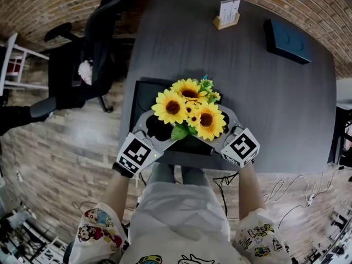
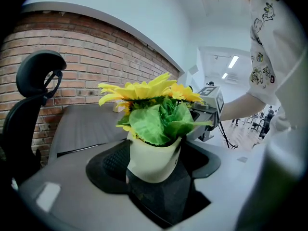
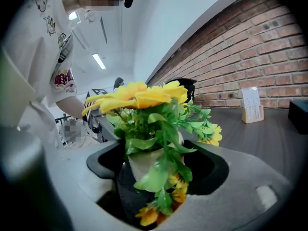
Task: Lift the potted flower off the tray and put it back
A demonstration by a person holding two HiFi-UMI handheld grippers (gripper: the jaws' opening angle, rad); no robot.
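Carefully, with my left tool (image 2: 152,176) and right tool (image 3: 155,178) both clamped on the potted flower (image 1: 190,110) over the tray (image 1: 147,88), I should squeeze evenly and move both hands together

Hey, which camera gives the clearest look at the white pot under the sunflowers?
The left gripper view: the pot shows its whole white side below the leaves. In the right gripper view hanging leaves cover most of it. In the head view the sunflowers hide it from above.
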